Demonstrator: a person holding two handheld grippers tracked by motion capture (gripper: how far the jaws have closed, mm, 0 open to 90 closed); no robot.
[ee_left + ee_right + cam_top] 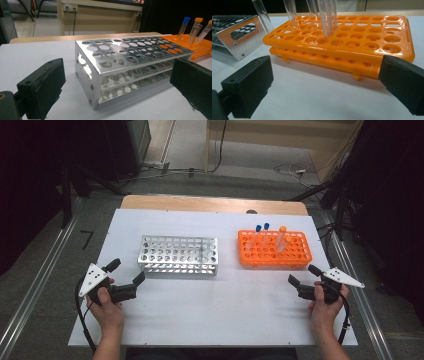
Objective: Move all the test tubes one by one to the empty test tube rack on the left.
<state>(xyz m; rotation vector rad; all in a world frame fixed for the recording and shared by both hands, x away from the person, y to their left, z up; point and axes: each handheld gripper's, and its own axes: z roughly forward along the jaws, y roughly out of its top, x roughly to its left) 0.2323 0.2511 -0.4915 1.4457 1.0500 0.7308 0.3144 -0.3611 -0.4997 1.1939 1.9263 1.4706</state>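
Note:
An empty silver metal rack [178, 254] lies left of centre on the white table [220, 310]. An orange rack [274, 249] to its right holds clear tubes, two with blue caps [262, 227] and one with an orange cap [282, 229]. My left gripper [127, 271] is open, just in front of the metal rack's left end [130, 57], nothing between its jaws [117, 75]. My right gripper [302, 274] is open in front of the orange rack's right end [362, 42], jaws empty [324, 75]. The tubes [328, 17] stand in the rack's far rows.
A wooden strip [215, 204] borders the table's far edge. Metal rails [35, 285] run along both sides on the floor. Cables [292, 170] lie beyond the table. Bare white tabletop spreads between the two hands.

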